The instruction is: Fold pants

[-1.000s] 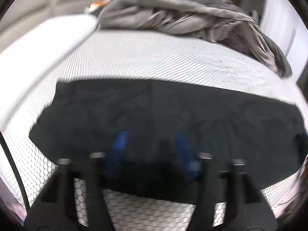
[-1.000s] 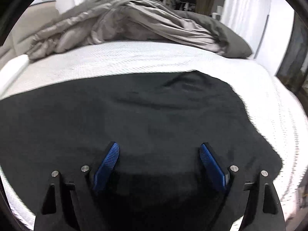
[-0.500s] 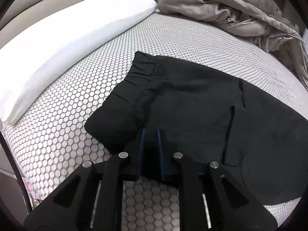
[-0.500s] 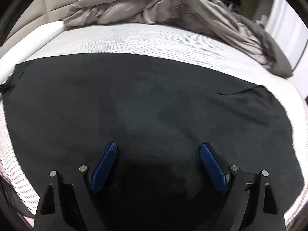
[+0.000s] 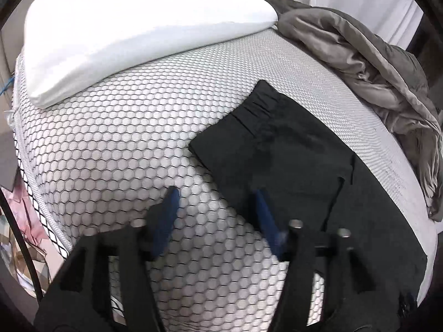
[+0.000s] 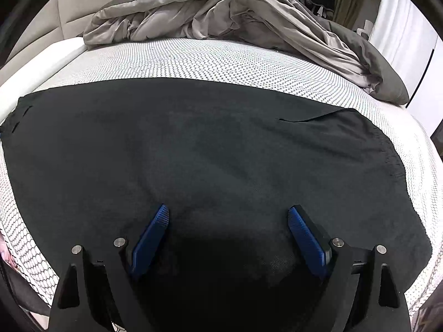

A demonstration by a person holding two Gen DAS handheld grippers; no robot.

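Observation:
Black pants [image 5: 318, 171] lie flat on the honeycomb-patterned mattress [image 5: 116, 144], waistband end toward the pillow. My left gripper [image 5: 216, 193] is open and empty just above the mattress, beside the waistband corner, its right finger over the pants' edge. In the right wrist view the pants [image 6: 207, 144] stretch across the bed, folded lengthwise. My right gripper [image 6: 227, 213] is open and empty, hovering over the near edge of the fabric.
A white pillow [image 5: 124, 27] lies at the head of the bed. A rumpled grey duvet [image 6: 235, 16] is heaped along the far side, also in the left wrist view [image 5: 373, 69]. The mattress edge drops off at left [image 5: 36, 193].
My left gripper was shut on the pants' edge near the waistband; it has let go, opened and swung left toward the pillow. My right gripper stayed open and shifted slightly over the pants.

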